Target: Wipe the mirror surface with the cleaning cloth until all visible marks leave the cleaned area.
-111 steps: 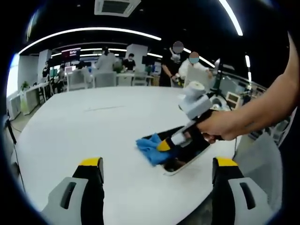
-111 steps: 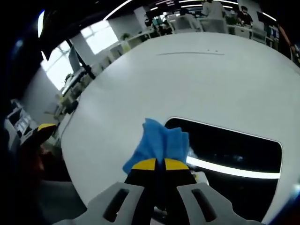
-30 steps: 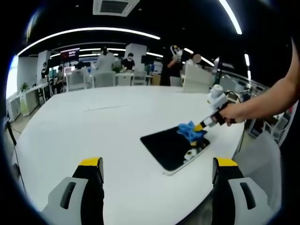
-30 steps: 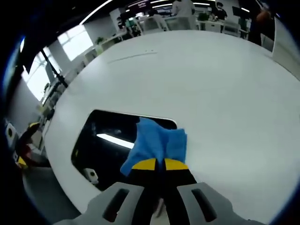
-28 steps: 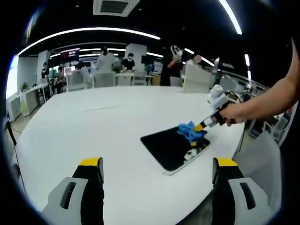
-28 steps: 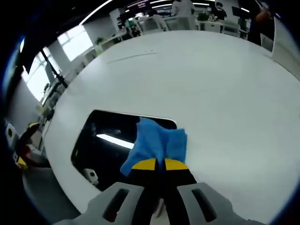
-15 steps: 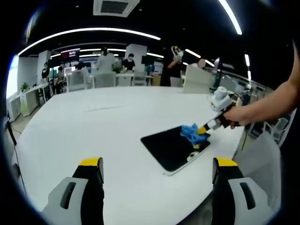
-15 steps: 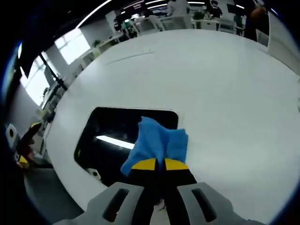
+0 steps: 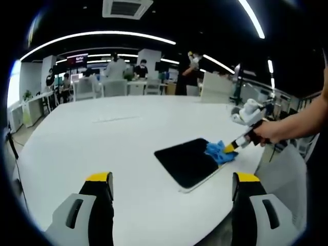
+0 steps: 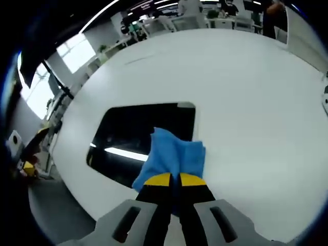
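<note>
Mirror [image 10: 138,136] lies flat near the edge of the white table [image 10: 246,97], its dark glass reflecting a bright light strip, and whether any marks are on it is too small to tell; the blue cloth [image 10: 171,159] covers the mirror's edge on one side. The right gripper [image 10: 175,180] has its jaws pinched tight on the cloth, pressing it down there, a hand [image 9: 269,134] reaching in behind it. The left gripper [image 9: 173,182] hovers with jaws wide over the table, with people and desks far across the office.
</note>
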A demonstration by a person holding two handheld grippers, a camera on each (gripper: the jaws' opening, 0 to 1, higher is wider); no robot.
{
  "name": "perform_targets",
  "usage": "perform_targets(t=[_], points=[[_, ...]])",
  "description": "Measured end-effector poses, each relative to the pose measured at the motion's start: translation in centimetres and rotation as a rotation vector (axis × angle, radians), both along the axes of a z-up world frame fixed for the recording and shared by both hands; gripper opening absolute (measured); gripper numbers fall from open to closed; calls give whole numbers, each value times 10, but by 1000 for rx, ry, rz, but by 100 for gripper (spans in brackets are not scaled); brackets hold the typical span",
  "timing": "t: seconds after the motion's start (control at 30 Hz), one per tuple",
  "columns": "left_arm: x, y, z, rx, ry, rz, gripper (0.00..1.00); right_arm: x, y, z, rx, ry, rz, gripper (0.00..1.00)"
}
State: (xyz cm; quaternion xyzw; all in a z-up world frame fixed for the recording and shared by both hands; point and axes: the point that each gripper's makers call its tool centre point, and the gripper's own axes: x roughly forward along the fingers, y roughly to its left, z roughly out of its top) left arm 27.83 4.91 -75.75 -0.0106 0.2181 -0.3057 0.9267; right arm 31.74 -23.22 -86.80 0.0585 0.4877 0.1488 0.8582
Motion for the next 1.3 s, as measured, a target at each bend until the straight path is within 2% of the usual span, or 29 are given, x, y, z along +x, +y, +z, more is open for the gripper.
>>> perform_targets(t=[0.2,0.3,0.73,1.3], points=[[0,0,1,-6,-2,3,96,-5,-1,-1,3,8,-6,0],[0,0,1,-5,-3,1,96,-9,-1,-1,11,33,-15,0],[0,1,0,0,-1,3,96,-11,0,0,12,46,-27,0],[-2,-3,-2,11,2,-16,96,-10,28,-1,26,71,2,0]])
